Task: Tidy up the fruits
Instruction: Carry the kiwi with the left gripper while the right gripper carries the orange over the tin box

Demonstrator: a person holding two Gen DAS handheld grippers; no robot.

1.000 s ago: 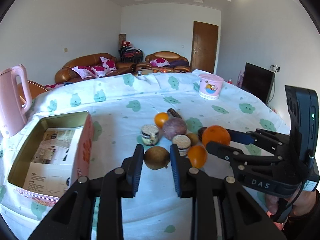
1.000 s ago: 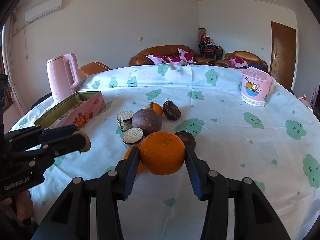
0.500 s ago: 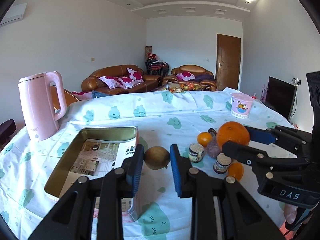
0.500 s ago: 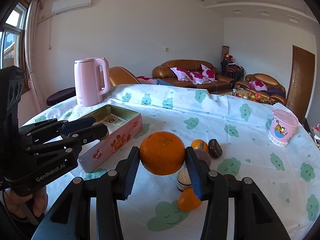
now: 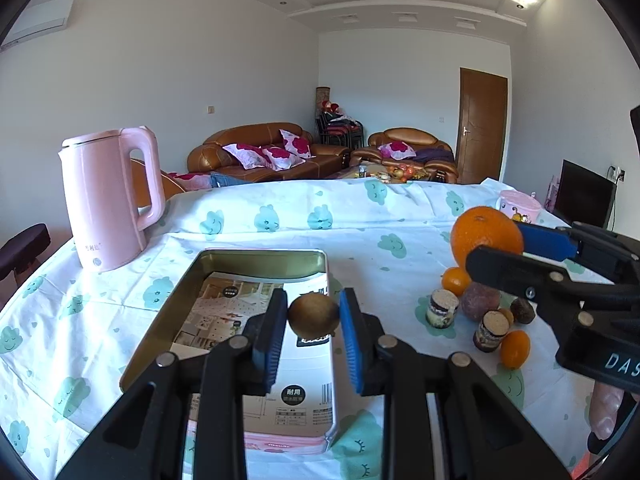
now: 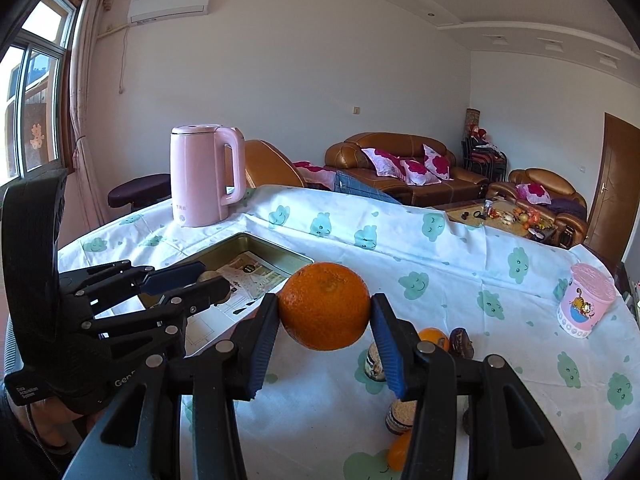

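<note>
Both fruits are up off the tabletop (image 5: pixel 360 240) and on their way to the tin (image 5: pixel 256 258). The left gripper (image 5: pixel 313 316) is clenched on a small brown fruit (image 5: pixel 314 316), which hangs over the tin's right half; the right gripper (image 6: pixel 325 312) clasps the big orange (image 6: pixel 325 306) just short of the tin's near rim. Best to lower each fruit until it nearly rests on the tin's paper lining, one at a time, set well apart, then ease the fingers off so nothing rolls.
</note>
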